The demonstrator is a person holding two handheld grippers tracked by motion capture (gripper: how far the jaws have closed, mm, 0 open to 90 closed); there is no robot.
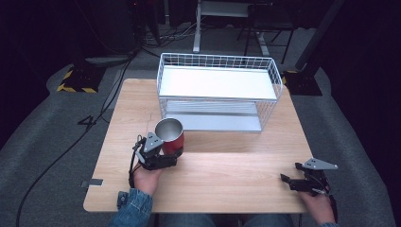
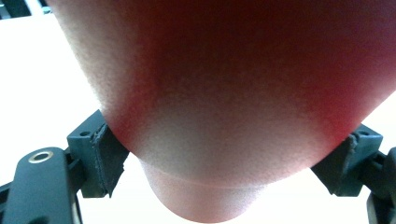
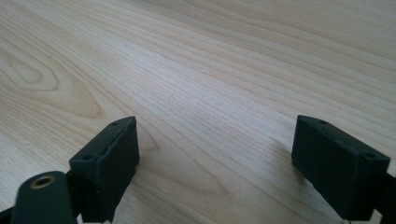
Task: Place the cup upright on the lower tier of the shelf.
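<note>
A red cup (image 1: 172,137) with a shiny metal inside stands upright at the table's left middle, in front of the wire rack. My left gripper (image 1: 169,151) is shut on its lower body from the near side. In the left gripper view the red cup (image 2: 224,84) looms very close, and both black pads (image 2: 105,149) press against its sides around my left gripper (image 2: 229,156). My right gripper (image 1: 290,173) hovers low near the front right corner, open and holding nothing. Between its fingers in the right gripper view, my right gripper (image 3: 215,154) has bare wood.
A white wire rack (image 1: 217,61) with two shelves stands at the back of the wooden table (image 1: 227,179). Dark floor, cables and stand legs surround the table. Open wood lies between the two grippers.
</note>
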